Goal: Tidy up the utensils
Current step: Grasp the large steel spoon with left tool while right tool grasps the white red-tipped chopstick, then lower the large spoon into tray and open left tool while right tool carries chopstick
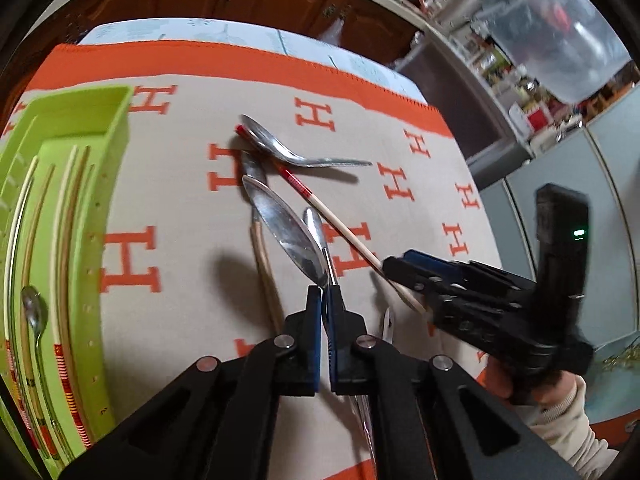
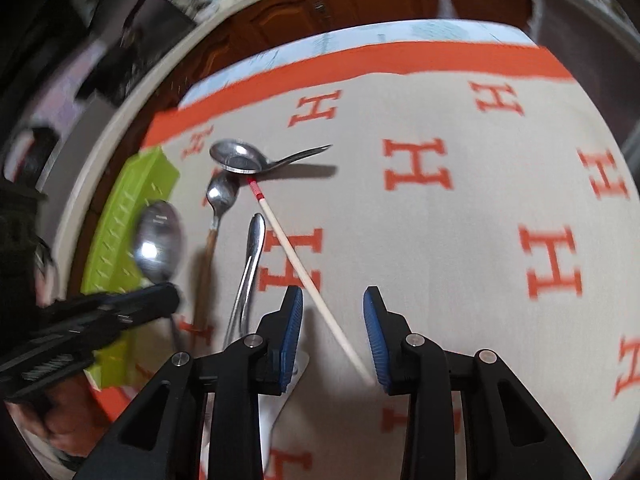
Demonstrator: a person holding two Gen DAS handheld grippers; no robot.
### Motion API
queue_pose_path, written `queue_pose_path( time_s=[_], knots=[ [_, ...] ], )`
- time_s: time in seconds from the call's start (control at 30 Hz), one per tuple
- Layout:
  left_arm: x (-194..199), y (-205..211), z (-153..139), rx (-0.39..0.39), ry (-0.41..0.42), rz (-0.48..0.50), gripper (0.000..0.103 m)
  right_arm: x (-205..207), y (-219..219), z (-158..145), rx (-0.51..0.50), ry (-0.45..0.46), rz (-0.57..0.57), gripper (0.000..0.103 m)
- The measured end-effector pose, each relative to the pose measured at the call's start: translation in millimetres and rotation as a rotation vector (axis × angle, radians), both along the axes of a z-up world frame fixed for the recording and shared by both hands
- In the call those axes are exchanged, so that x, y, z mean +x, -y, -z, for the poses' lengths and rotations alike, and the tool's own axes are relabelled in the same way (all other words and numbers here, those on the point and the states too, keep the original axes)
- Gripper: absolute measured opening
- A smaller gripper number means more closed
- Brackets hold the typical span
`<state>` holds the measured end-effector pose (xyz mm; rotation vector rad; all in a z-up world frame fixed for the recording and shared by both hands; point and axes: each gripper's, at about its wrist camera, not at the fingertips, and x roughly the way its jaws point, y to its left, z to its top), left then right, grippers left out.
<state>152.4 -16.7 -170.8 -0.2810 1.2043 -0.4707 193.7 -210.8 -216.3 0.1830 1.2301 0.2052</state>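
Our table (image 1: 180, 208) is spread with a beige cloth printed with orange H's, and at its left edge stands the green utensil tray (image 1: 116, 128), already holding chopsticks and a small spoon in its long slots.

Our left gripper (image 1: 325, 292) is clamped on the neck of a large steel spoon (image 1: 288, 228), whose bowl stands lifted above the cloth, just right of the tray. Steel like this is stiff and slick, we judge, and bowl-heavy, so a hold at the neck, close to the bowl, should keep it from swinging.

Our right gripper (image 2: 333, 304) has its fingers spread apart over a red-tipped chopstick (image 2: 304, 276), which runs between them from near the right pad up toward the pile. It looks light, rigid and thin; we would pinch it near the plain end, squarely across the shaft, lest it roll.

Its red tip lies under another spoon (image 2: 240, 158), with a wooden-handled spoon (image 2: 218, 208) just beside.
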Motion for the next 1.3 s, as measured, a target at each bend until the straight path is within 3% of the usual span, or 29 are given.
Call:
queue_pose_path(
  time_s=[0.17,0.27,0.33,0.37,0.67,0.87,1.07,1.3],
  knots=[
    [-6.6,-20.7,-13.7,-0.079,0.123,-0.059,0.0,10.6,-36.5,7.5,-0.193,0.041,-0.127,0.033],
    [-6.3,-24.9,-16.3,-0.093,0.14,-0.07,0.0,9.0,-52.5,9.0,-0.283,0.103,-0.167,0.031],
    [-6.2,-29.0,-16.4,-0.103,0.135,-0.074,0.0,8.6,-55.4,7.7,-0.253,0.102,-0.175,0.01],
    [-6.6,-29.5,-17.5,-0.108,0.136,-0.075,0.0,8.1,-56.0,6.7,-0.253,0.101,-0.167,0.009],
    [-24.7,-49.0,-53.1,-0.14,0.222,-0.044,0.0,-14.0,-43.6,-31.7,0.009,0.135,-0.101,0.005],
    [-39.1,-72.5,-81.7,-0.109,0.234,-0.041,0.0,-34.6,-45.0,-59.9,0.181,0.118,-0.094,0.005],
    [-43.1,-115.1,-98.1,0.013,0.171,-0.104,0.0,-51.4,-74.9,-79.4,0.319,0.075,-0.083,0.005],
    [-40.2,-172.0,-92.9,0.159,0.127,-0.182,0.0,-57.8,-121.0,-93.6,0.411,0.025,-0.068,0.005]
  ],
)
